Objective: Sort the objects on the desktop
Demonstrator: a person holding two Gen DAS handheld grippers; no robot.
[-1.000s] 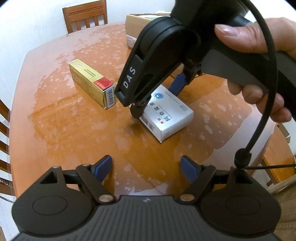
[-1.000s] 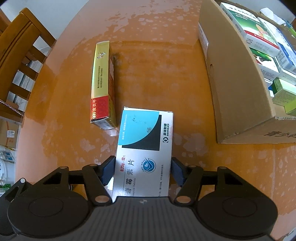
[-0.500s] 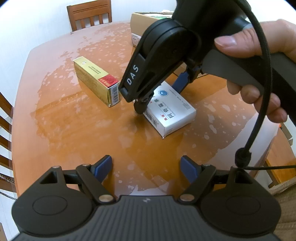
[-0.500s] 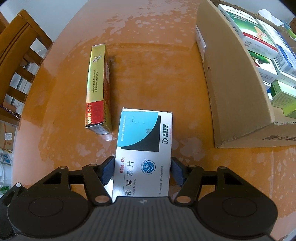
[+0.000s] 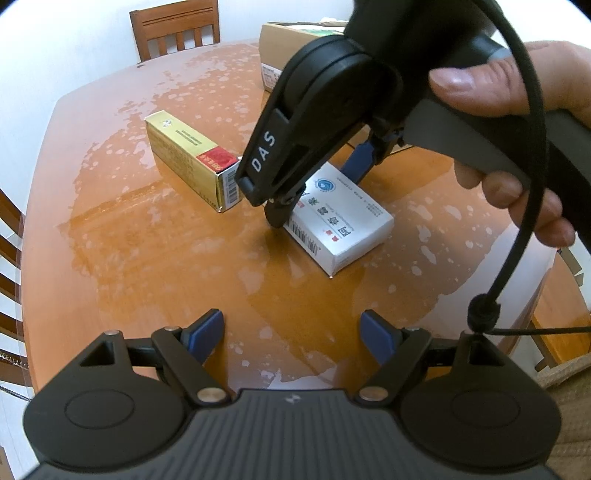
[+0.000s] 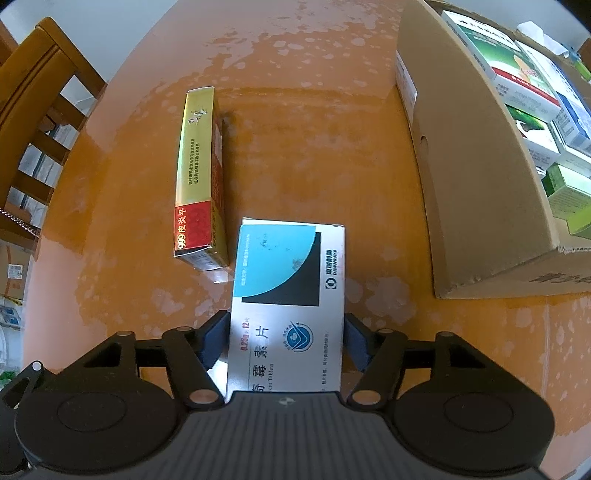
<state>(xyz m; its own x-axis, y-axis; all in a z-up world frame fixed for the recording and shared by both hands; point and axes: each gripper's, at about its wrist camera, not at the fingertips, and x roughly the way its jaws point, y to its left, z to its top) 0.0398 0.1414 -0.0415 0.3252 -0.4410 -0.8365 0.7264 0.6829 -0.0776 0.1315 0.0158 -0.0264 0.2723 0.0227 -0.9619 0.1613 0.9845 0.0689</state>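
Observation:
A white and blue tablet box point(image 6: 288, 280) lies flat on the orange wooden table point(image 5: 147, 258). My right gripper point(image 6: 286, 332) points steeply down over its near end. The blue pads point(image 6: 214, 339) press on both long sides of the box. From the left wrist view the same tablet box point(image 5: 347, 225) rests on the tabletop under the right gripper point(image 5: 317, 188), which a hand point(image 5: 517, 110) holds. A gold and red box point(image 6: 201, 177) lies just left of it, also visible as the gold box point(image 5: 192, 162). My left gripper point(image 5: 293, 332) hovers open over bare table, nothing between its fingers.
An open cardboard carton point(image 6: 472, 184) with several medicine boxes inside stands right of the tablet box, and shows as the carton point(image 5: 280, 40) at the table's far side. Wooden chairs point(image 5: 173, 29) point(image 6: 33, 110) stand around the table. A cable point(image 5: 532, 184) hangs from the right gripper.
The right gripper stays clamped on the tablet box, which still rests on the table. The scene shifts only slightly in both views. The left gripper is unchanged.

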